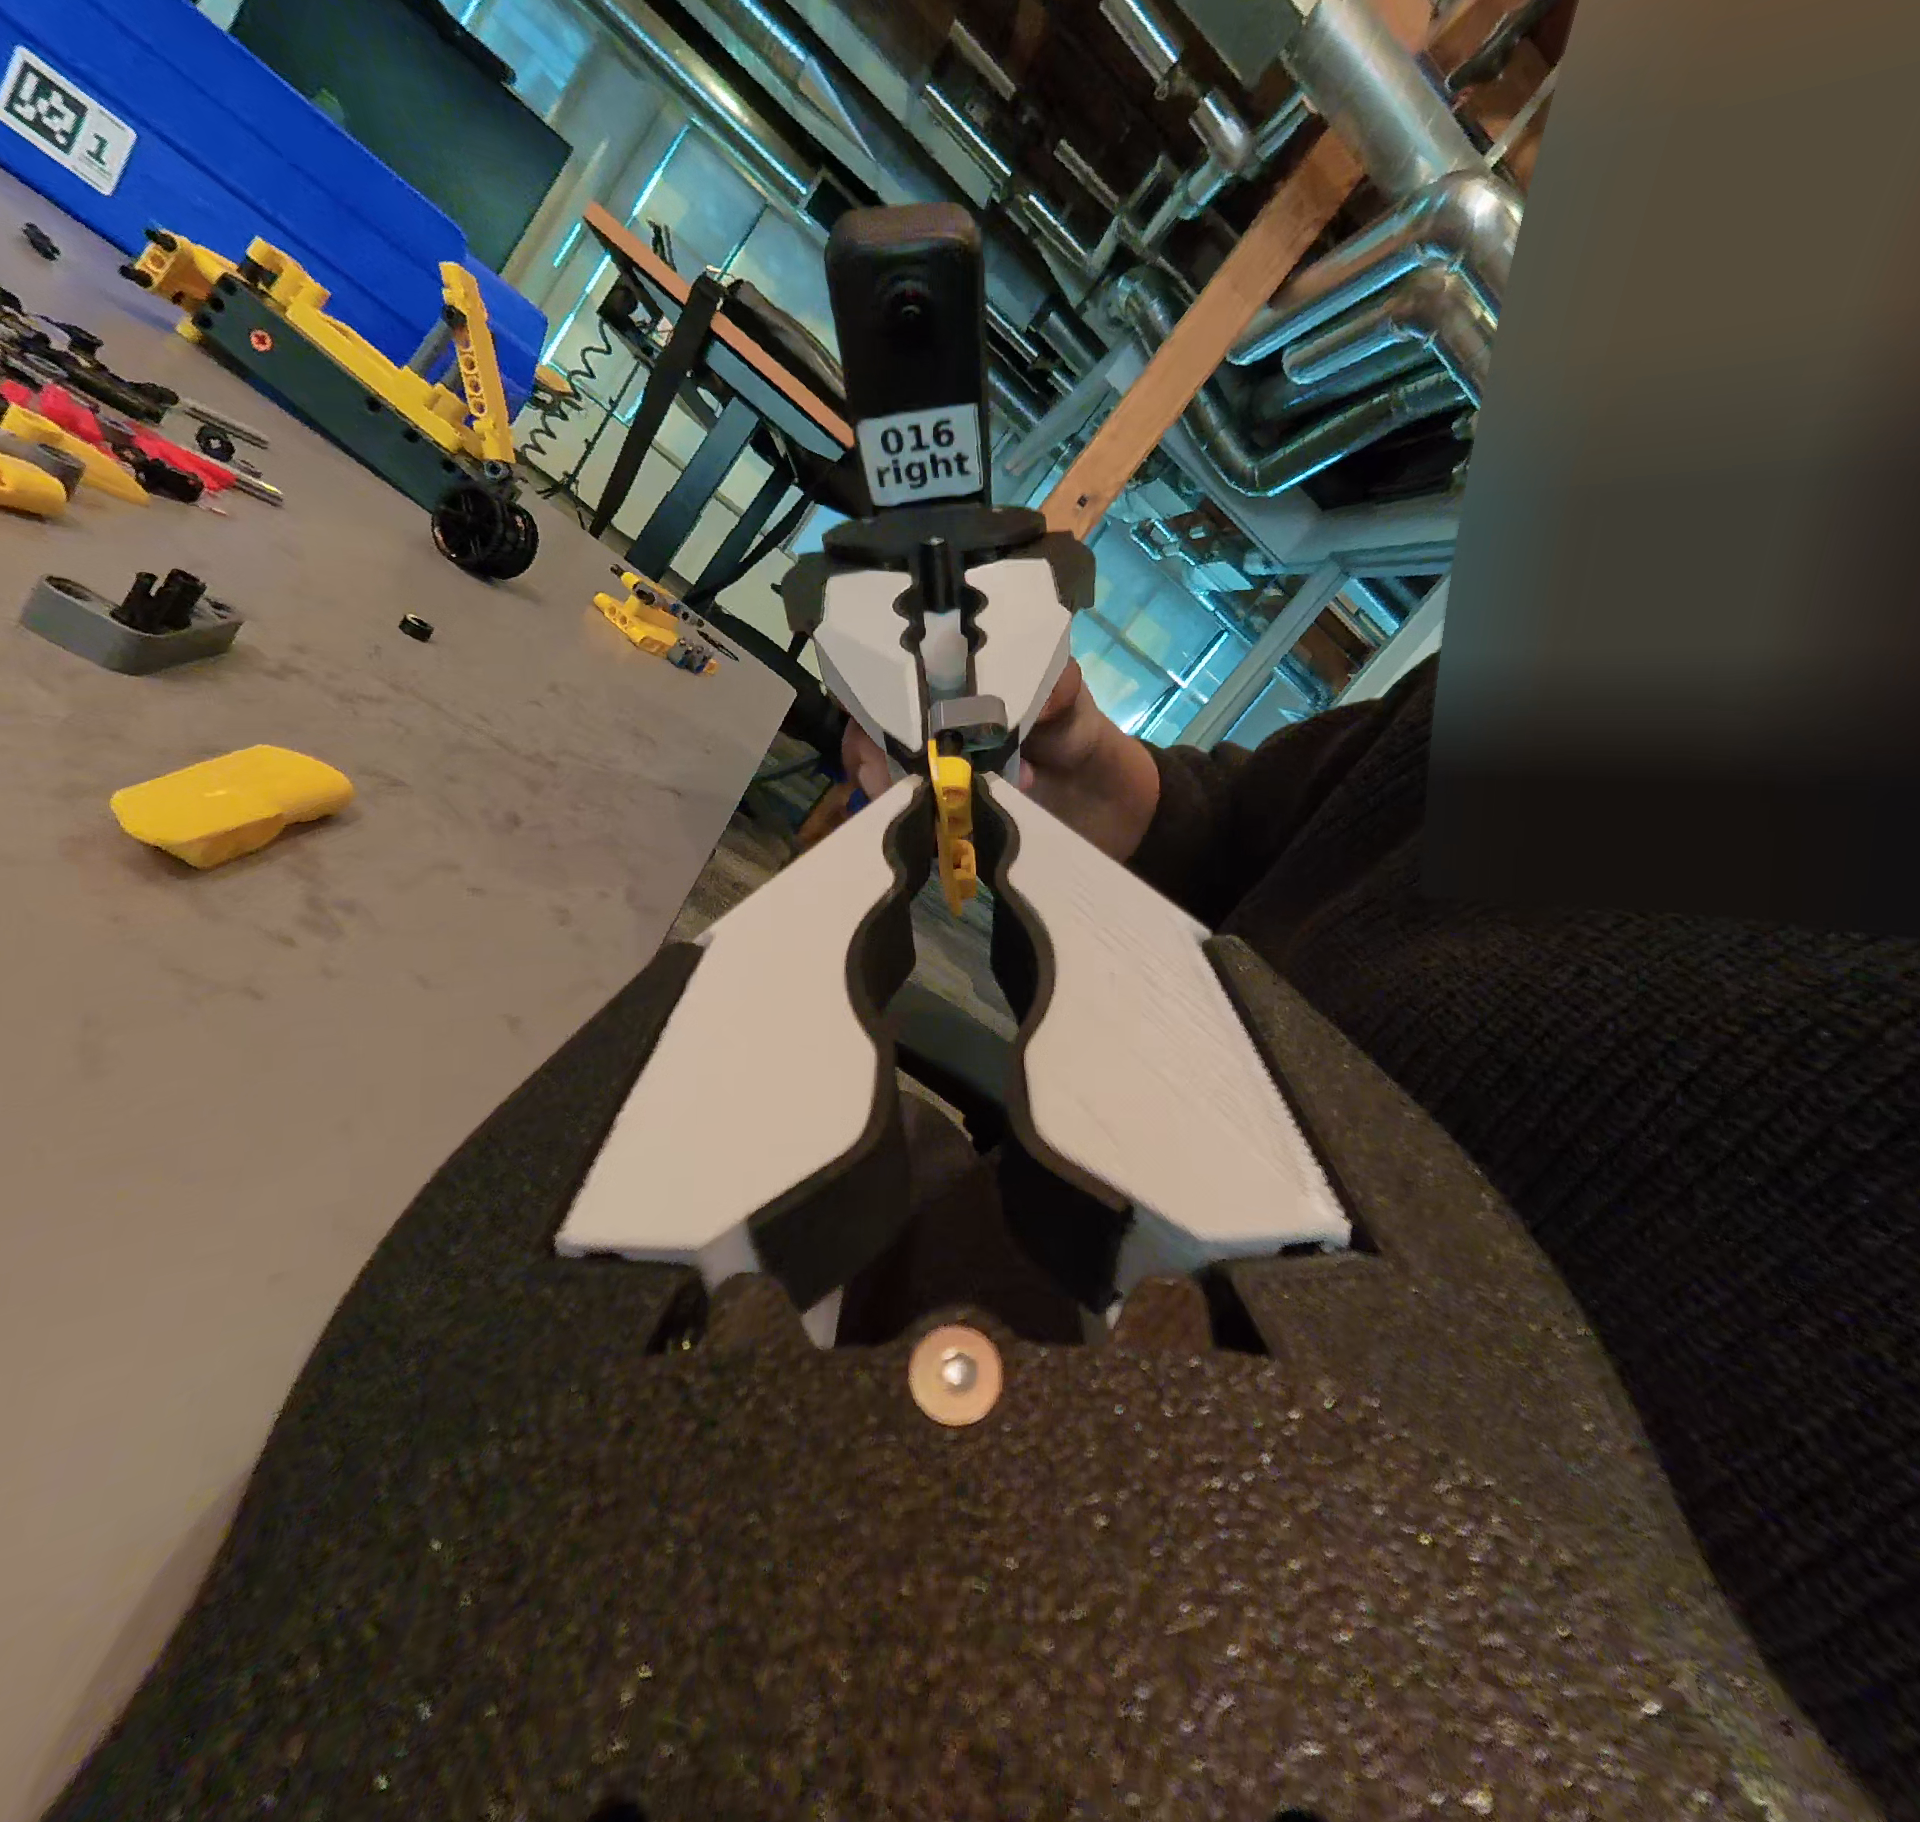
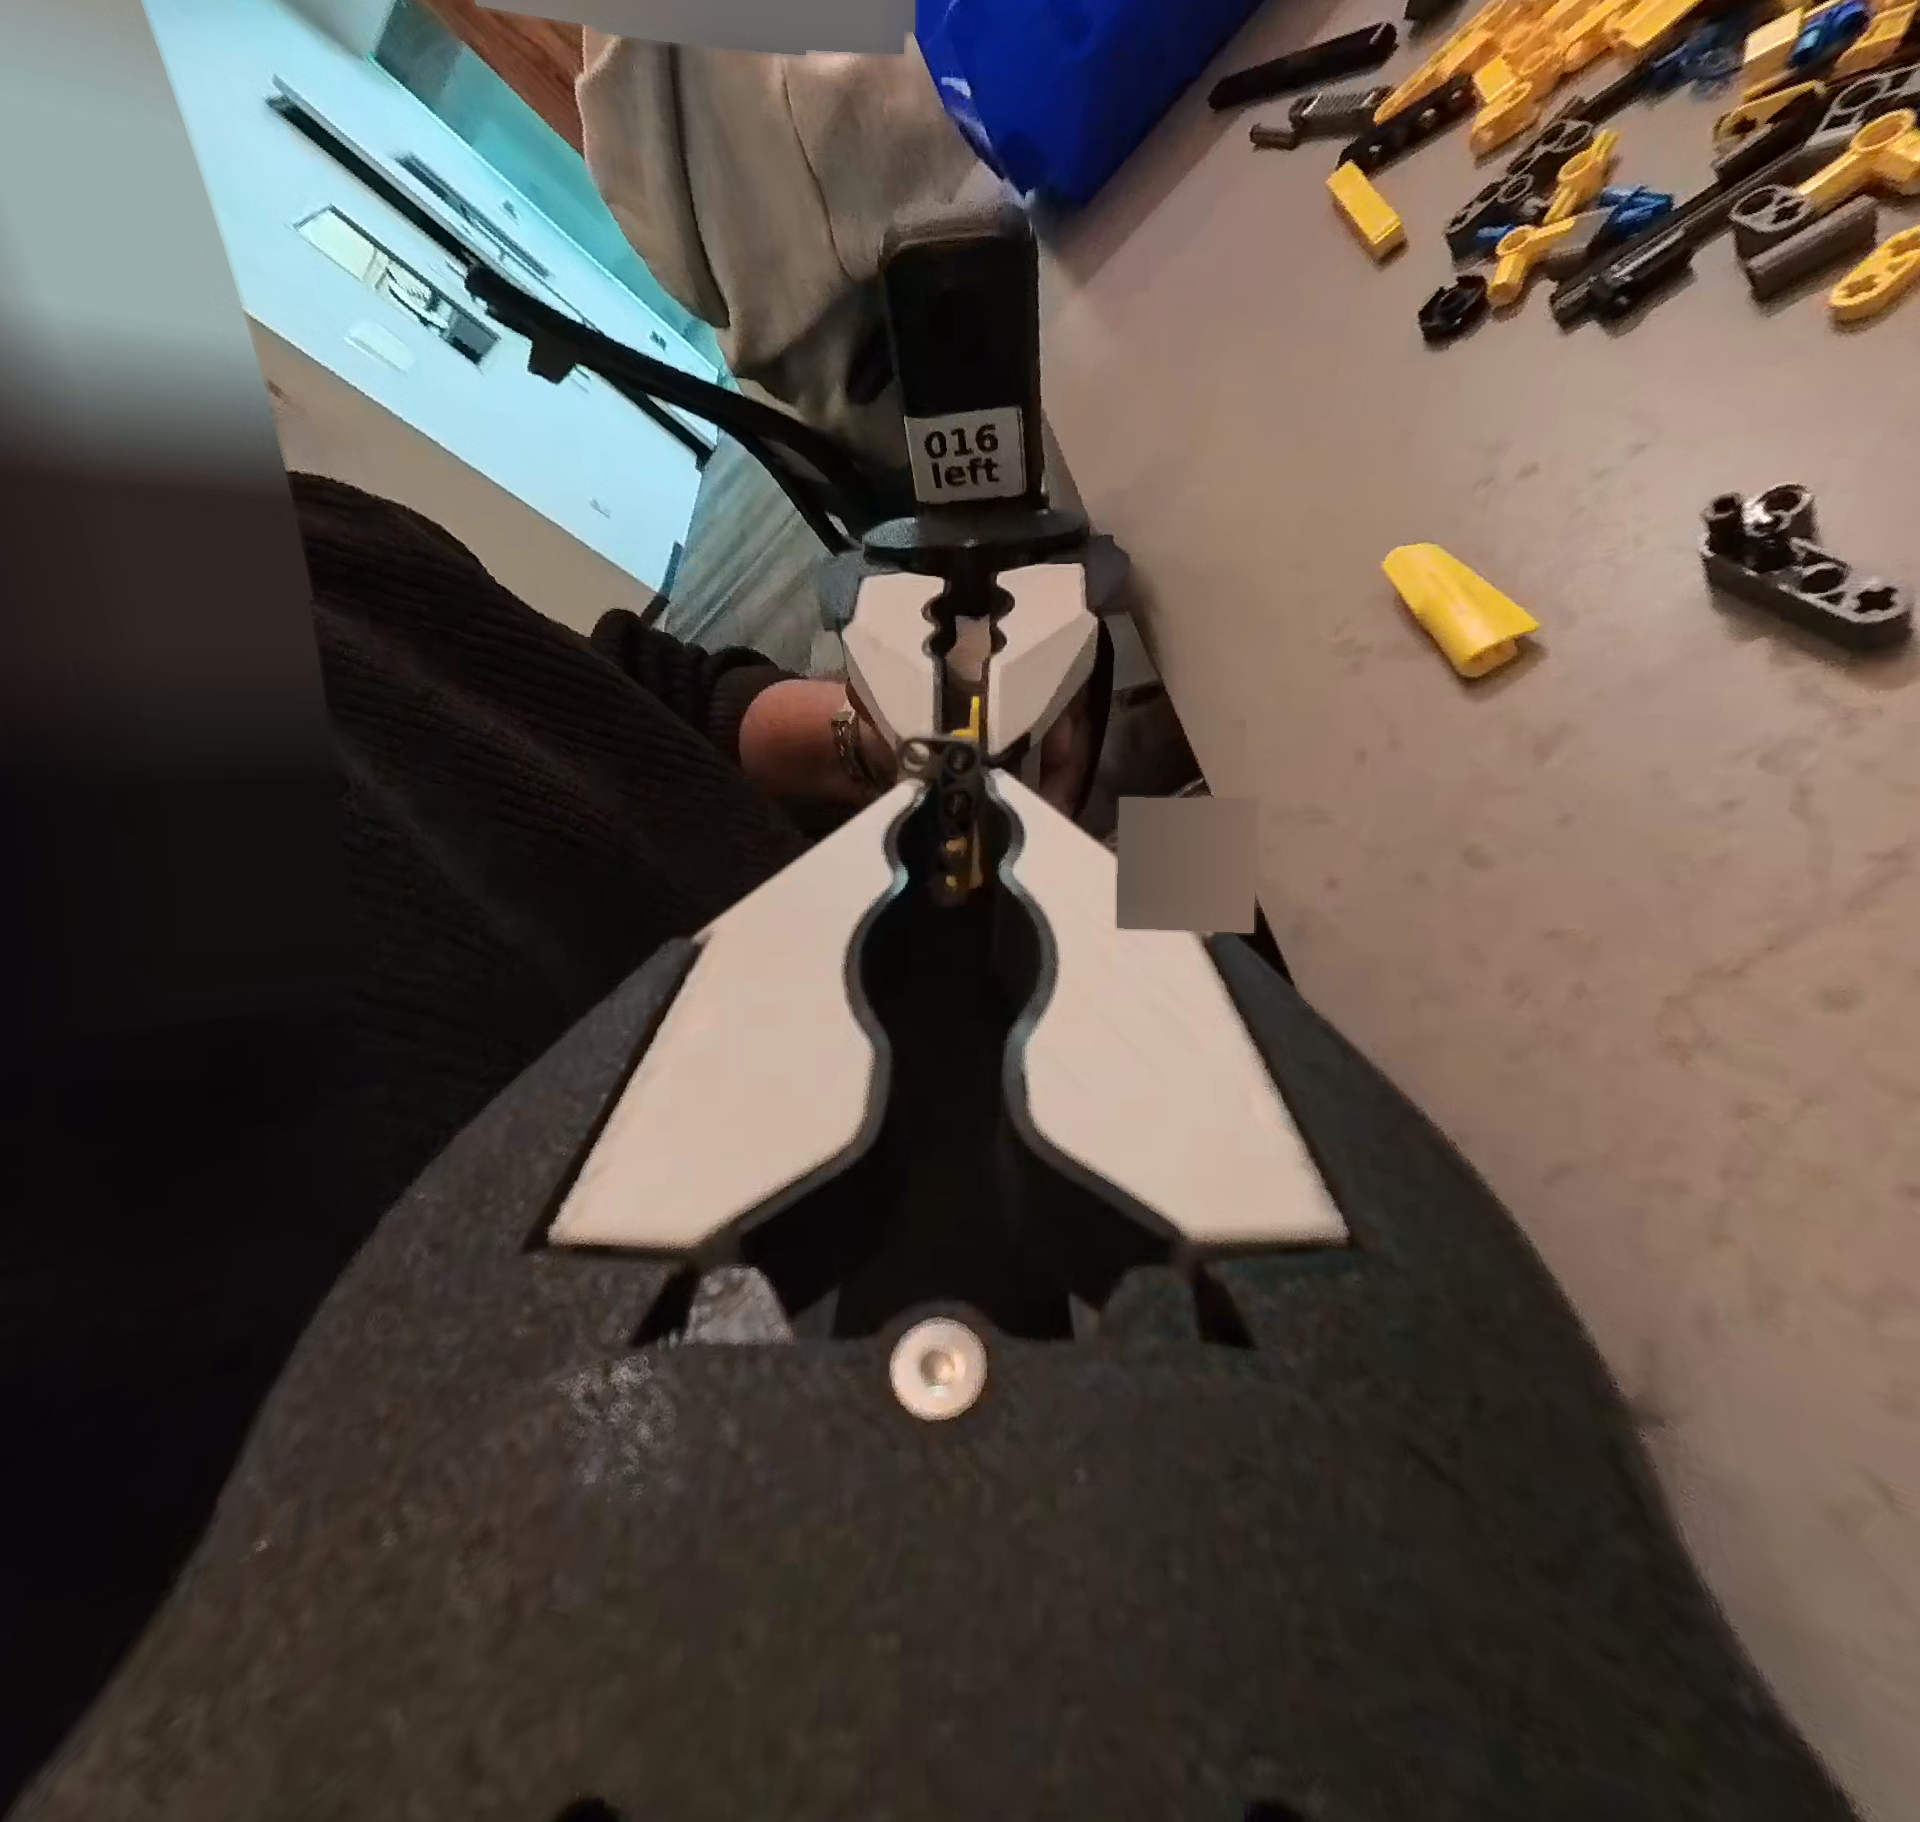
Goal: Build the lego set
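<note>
My two grippers meet tip to tip in the air, just off the edge of the grey table (image 1: pixel 436 837). My left gripper (image 1: pixel 951 787) is shut on a small yellow holed beam (image 1: pixel 952 832) that stands upright between its fingers. The right gripper (image 1: pixel 964 733) faces it and is shut on a small grey connector (image 1: pixel 968 718), which touches the top of the yellow beam. In the right wrist view my right gripper (image 2: pixel 951 785) grips the dark grey piece (image 2: pixel 943 757). The left gripper (image 2: pixel 968 728) is opposite with the yellow beam (image 2: pixel 972 714) showing. A hand (image 1: pixel 1091 749) holds the right gripper.
On the table lie a yellow panel (image 1: pixel 234 804), a partly built yellow and dark vehicle (image 1: pixel 343 359), a grey block with black pins (image 1: pixel 130 619), and several loose yellow and black parts (image 2: pixel 1662 131). A blue box (image 1: pixel 208 141) stands at the back. A person in a light top (image 2: pixel 748 193) is behind. Both grippers' tips are close together, under 4 cm apart.
</note>
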### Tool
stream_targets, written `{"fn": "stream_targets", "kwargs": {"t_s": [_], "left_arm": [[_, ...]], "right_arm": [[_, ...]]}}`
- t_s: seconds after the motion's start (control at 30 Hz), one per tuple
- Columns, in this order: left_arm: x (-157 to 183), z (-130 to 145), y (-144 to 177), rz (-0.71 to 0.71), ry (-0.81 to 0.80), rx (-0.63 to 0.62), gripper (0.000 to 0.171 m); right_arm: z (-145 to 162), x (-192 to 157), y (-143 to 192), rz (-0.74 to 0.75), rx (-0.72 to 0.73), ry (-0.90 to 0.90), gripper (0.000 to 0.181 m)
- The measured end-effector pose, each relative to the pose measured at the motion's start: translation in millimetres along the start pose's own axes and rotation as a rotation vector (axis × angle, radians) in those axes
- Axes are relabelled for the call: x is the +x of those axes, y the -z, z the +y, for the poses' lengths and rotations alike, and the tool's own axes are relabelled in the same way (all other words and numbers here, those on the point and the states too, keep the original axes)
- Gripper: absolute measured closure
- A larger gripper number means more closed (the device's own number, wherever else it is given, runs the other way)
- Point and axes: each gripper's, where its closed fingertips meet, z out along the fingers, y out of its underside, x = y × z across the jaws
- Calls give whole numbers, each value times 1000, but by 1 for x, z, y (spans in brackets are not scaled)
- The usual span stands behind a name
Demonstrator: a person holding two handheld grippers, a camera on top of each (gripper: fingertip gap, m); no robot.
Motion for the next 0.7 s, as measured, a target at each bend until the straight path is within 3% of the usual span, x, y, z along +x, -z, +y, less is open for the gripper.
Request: {"fn": "stream_targets", "kwargs": {"t_s": [0.53, 0.7], "left_arm": [[-4, 21, -6, -20, -23, -124, 167], [-5, 43, -11, -33, -36, -217, 168]], "right_arm": [[20, 5, 4, 42, -297, 105, 175], [40, 6, 8, 60, -439, 105, 175]]}}
